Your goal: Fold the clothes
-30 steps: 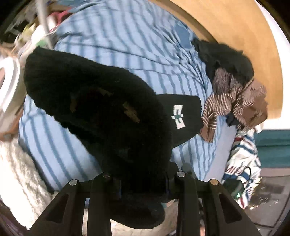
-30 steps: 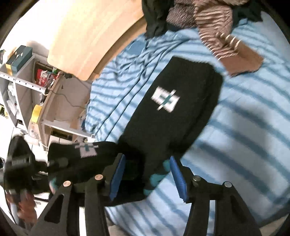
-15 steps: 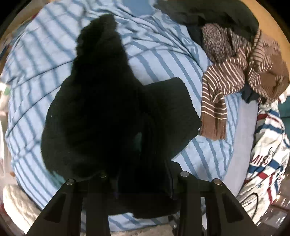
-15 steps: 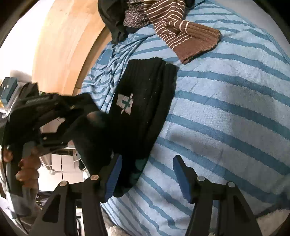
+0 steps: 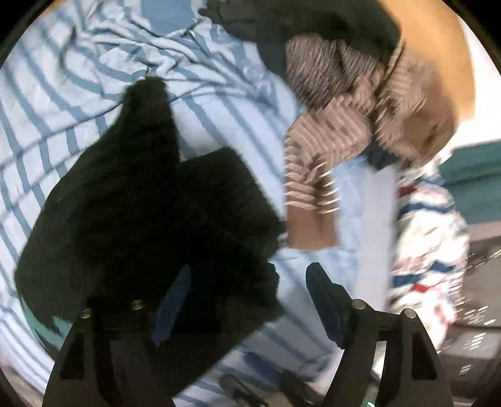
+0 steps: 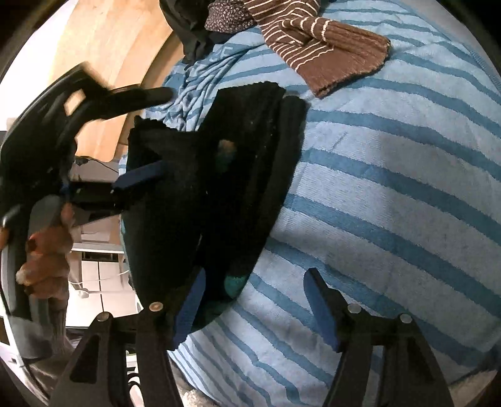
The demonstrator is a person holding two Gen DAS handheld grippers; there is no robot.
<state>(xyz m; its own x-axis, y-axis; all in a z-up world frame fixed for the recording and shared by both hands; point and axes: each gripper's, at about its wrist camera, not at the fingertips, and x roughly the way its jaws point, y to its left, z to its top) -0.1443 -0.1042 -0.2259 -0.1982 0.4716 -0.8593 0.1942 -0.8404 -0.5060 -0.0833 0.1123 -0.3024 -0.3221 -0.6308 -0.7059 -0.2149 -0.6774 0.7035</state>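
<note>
A pair of black socks [image 5: 150,225] lies stacked on the blue striped blanket [image 5: 219,119], one laid over the other. My left gripper [image 5: 247,300] is open just above their near end, its left finger over the black fabric. In the right wrist view the same black socks [image 6: 225,188] lie left of centre, with a teal toe near my right gripper [image 6: 253,306]. That gripper is open and empty, its left finger beside the sock's end. The left gripper also shows in the right wrist view [image 6: 150,134], open at the socks' far side.
A brown striped garment [image 5: 328,150] and dark clothes [image 5: 313,28] lie piled at the back of the bed. A white, red and blue patterned cloth [image 5: 429,238] hangs at the right edge. The wooden headboard [image 6: 119,56] stands behind. The bed edge drops off at left [image 6: 103,275].
My left gripper carried the black sock onto the other sock, laid it down and opened. My right gripper stayed open and drew back slightly.
</note>
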